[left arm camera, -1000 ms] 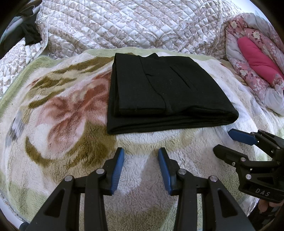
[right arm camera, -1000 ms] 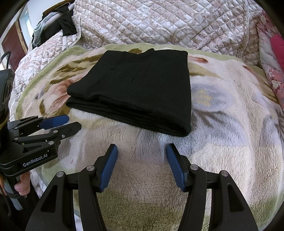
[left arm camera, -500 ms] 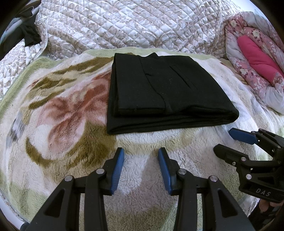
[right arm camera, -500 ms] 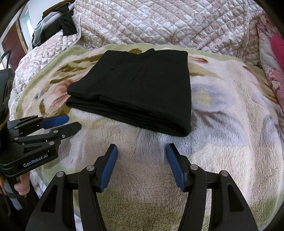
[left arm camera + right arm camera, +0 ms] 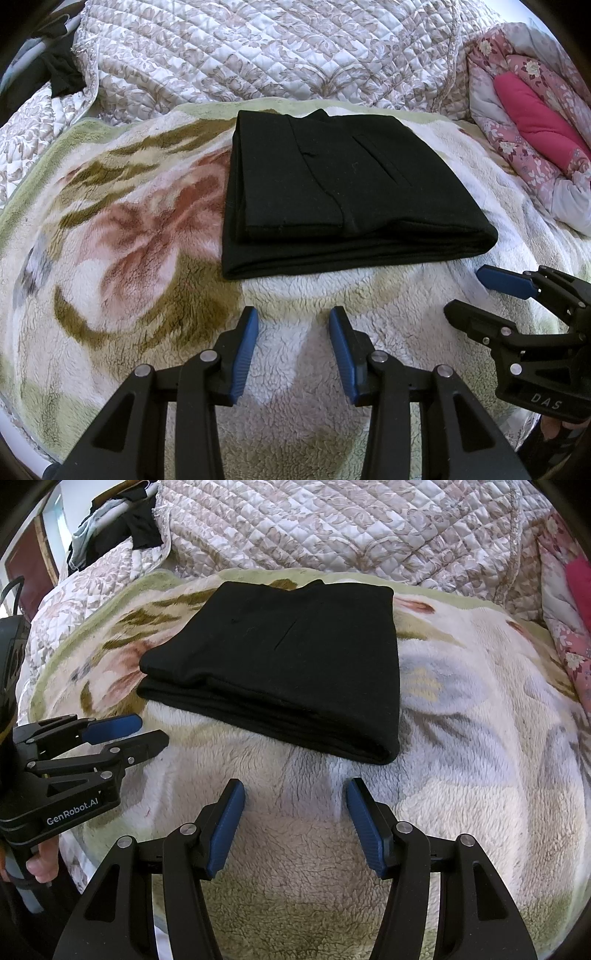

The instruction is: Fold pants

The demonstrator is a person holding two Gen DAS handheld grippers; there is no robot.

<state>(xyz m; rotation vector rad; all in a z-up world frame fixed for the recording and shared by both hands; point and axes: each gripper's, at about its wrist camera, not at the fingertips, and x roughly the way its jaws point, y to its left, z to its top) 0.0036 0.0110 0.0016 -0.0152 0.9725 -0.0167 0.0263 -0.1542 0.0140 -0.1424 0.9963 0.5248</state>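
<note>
The black pants (image 5: 343, 188) lie folded into a flat rectangle on the floral fleece blanket (image 5: 122, 258); they also show in the right wrist view (image 5: 288, 664). My left gripper (image 5: 293, 317) is open and empty, hovering over the blanket just in front of the pants' near edge. My right gripper (image 5: 295, 788) is open and empty, just short of the pants' near right corner. Each gripper appears in the other's view: the right one (image 5: 469, 291) at the right, the left one (image 5: 151, 729) at the left.
A quilted beige bedspread (image 5: 266, 48) rises behind the blanket. A pink floral quilt with a magenta roll (image 5: 532, 110) lies at the right. Dark clothes (image 5: 122, 520) hang at the back left. The blanket's near edge drops off below the grippers.
</note>
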